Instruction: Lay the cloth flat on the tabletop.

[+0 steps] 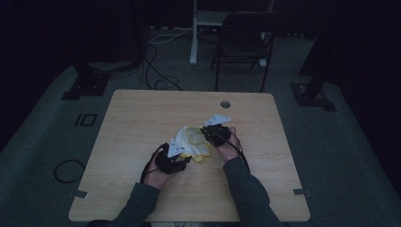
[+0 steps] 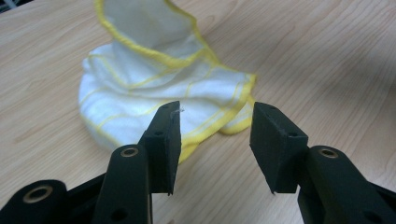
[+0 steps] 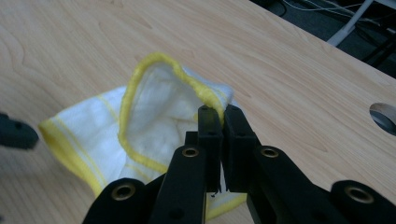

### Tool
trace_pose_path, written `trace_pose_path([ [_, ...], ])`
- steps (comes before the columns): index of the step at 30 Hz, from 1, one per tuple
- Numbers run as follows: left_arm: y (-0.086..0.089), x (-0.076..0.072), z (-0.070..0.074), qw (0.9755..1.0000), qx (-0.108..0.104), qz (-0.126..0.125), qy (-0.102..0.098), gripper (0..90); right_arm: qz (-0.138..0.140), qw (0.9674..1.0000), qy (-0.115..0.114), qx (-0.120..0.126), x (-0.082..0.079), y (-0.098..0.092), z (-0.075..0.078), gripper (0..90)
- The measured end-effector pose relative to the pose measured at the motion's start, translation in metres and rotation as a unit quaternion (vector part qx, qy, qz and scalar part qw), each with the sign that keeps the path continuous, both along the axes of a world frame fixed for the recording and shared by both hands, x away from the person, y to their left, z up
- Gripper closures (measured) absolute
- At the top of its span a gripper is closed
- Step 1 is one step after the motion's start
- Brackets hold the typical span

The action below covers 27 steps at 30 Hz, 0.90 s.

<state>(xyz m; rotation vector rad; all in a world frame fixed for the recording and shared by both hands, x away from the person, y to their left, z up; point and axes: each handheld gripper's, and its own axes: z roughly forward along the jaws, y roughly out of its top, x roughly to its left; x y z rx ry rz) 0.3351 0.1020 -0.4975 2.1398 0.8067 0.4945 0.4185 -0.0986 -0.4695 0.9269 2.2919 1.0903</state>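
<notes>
From the high view, a wooden table (image 1: 142,118) stands in a dark room, with a black chair (image 1: 243,40) and cables (image 1: 156,71) on the grey floor behind. A white cloth (image 1: 193,142) lies between the left gripper (image 1: 184,158) and the right gripper (image 1: 208,132).

In the left gripper view, the jaws gape, with the cloth (image 2: 154,88) just ahead.

In the right gripper view, the jaws pinch the cloth's (image 3: 154,107) yellow edge, with a round hole (image 3: 385,116) in the table off to the side.

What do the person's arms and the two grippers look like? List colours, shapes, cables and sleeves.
Both forearms wear dark grey-green long sleeves. The left gripper and right gripper are matte black, each with two flat, blocky jaws on arms with brass-ringed pivot holes. In the high view each carries a pale grey three-cornered plate on top, and a black cable trails back along the wrist.
</notes>
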Motion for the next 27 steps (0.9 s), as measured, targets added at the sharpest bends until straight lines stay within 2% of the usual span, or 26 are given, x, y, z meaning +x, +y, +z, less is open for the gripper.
trace_pose_path([
  [5,-0.014,0.004,-0.003,0.9998,0.012,-0.015,-0.002,53.7,-0.005,0.9999,0.009,0.008,0.006,-0.001,-0.002,87.8],
  [11,-0.032,0.010,-0.004,0.9992,0.022,-0.030,-0.015,53.2,-0.004,0.9999,0.013,0.005,0.012,-0.001,-0.002,87.8],
  [15,-0.047,0.016,-0.007,0.9978,0.043,-0.045,-0.023,52.1,-0.005,0.9999,0.016,0.005,0.016,-0.003,-0.003,87.7],
  [19,-0.057,0.020,-0.012,0.9966,0.058,-0.050,-0.030,51.1,-0.009,0.9996,0.025,0.007,0.021,-0.006,-0.005,87.7],
  [21,-0.061,0.026,-0.015,0.9967,0.062,-0.043,-0.027,51.6,-0.008,0.9996,0.026,0.008,0.022,-0.007,-0.006,87.7],
  [23,-0.062,0.028,-0.017,0.9960,0.077,-0.037,-0.029,55.6,-0.008,0.9996,0.027,0.008,0.022,-0.008,-0.006,87.8],
  [24,-0.062,0.028,-0.017,0.9960,0.077,-0.037,-0.029,59.8,-0.008,0.9996,0.027,0.008,0.022,-0.008,-0.006,87.8],
  [25,-0.062,0.029,-0.017,0.9956,0.083,-0.035,-0.026,59.8,-0.009,0.9995,0.028,0.008,0.022,-0.009,-0.006,87.7],
  [26,-0.060,0.030,-0.017,0.9958,0.081,-0.037,-0.022,69.9,-0.011,0.9995,0.028,0.009,0.023,-0.011,-0.007,87.7],
  [27,-0.058,0.030,-0.016,0.9960,0.078,-0.037,-0.022,75.3,-0.012,0.9995,0.028,0.009,0.024,-0.012,-0.007,87.7],
])
